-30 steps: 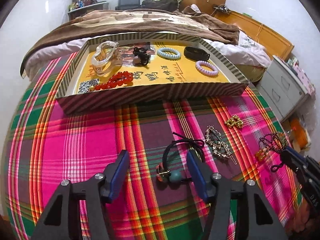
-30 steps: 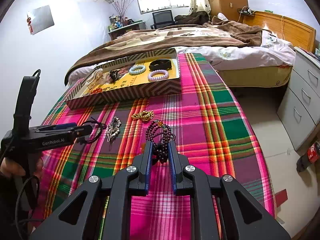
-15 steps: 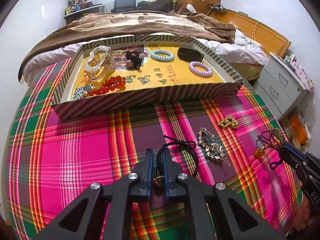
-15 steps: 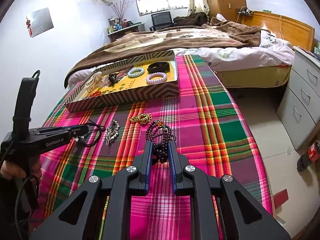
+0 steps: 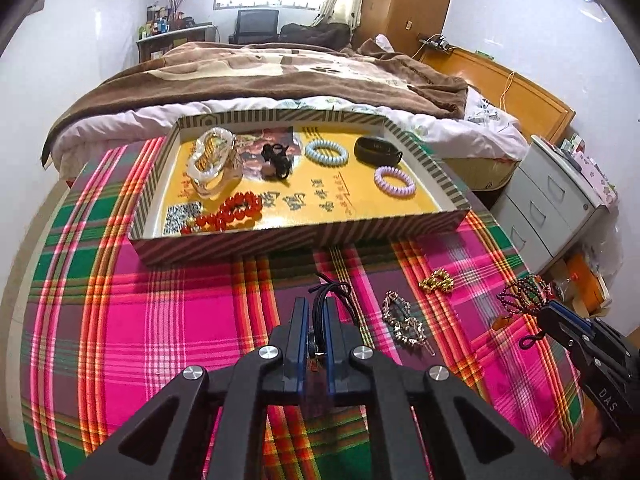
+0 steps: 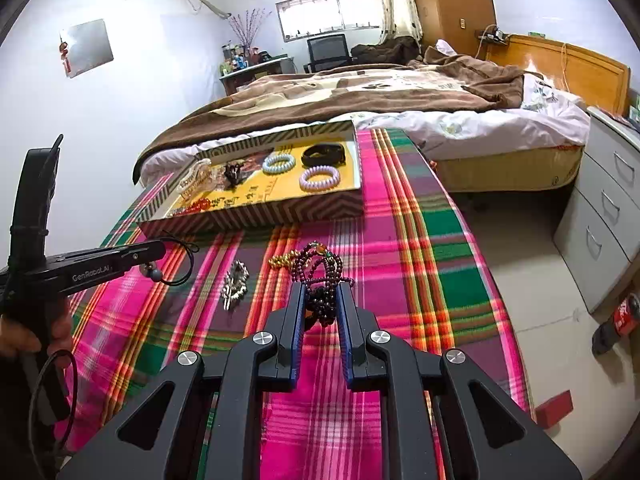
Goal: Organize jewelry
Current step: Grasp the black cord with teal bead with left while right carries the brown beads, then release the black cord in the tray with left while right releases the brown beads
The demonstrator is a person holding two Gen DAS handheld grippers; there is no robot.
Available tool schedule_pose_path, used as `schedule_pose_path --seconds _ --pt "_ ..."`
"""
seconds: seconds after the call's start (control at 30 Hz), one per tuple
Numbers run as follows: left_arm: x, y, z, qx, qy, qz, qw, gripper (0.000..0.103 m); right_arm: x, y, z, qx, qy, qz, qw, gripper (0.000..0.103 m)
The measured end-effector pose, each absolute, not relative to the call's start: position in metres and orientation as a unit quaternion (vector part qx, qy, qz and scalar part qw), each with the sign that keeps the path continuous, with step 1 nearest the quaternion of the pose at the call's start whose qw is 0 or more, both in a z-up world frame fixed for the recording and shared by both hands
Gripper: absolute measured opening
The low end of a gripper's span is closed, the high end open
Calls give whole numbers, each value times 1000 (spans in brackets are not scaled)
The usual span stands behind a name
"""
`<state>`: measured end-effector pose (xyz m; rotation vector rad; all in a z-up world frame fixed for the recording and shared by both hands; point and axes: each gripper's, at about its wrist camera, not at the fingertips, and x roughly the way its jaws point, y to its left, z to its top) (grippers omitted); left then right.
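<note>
Left gripper (image 5: 313, 314) clamps cord necklace (image 5: 330, 292); right gripper (image 6: 322, 300) (raised) grips beads (image 6: 322, 276).

The right gripper (image 6: 322, 300) pinches a dark purple bead necklace (image 6: 322, 276) between its blue pads, the strand's loops spread above the plaid cloth (image 6: 420, 248). Just left of the beads lie a gold chain piece (image 6: 280, 260) and a silver hair clip (image 6: 235, 284). At far left, the left gripper (image 6: 158, 249) is closed on a black cord (image 6: 186, 262) with a bead dangling. Beyond stands the striped tray (image 6: 256, 210) holding a lilac coil bracelet (image 6: 319, 178).
</note>
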<state>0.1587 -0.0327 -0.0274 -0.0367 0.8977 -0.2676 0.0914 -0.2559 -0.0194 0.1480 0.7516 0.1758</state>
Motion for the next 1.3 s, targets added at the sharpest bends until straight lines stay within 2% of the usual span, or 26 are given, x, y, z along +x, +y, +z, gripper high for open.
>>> schedule_pose_path --seconds 0.4,0.73,1.3 --pt "179 -26 7 -28 404 -136 904 7 125 -249 17 69 341 120 930 16" --pt "216 -23 18 -28 396 -131 909 7 190 -227 29 52 350 147 924 16" --pt "300 -19 -24 -29 438 -116 891 7 271 -196 -10 66 406 181 893 16"
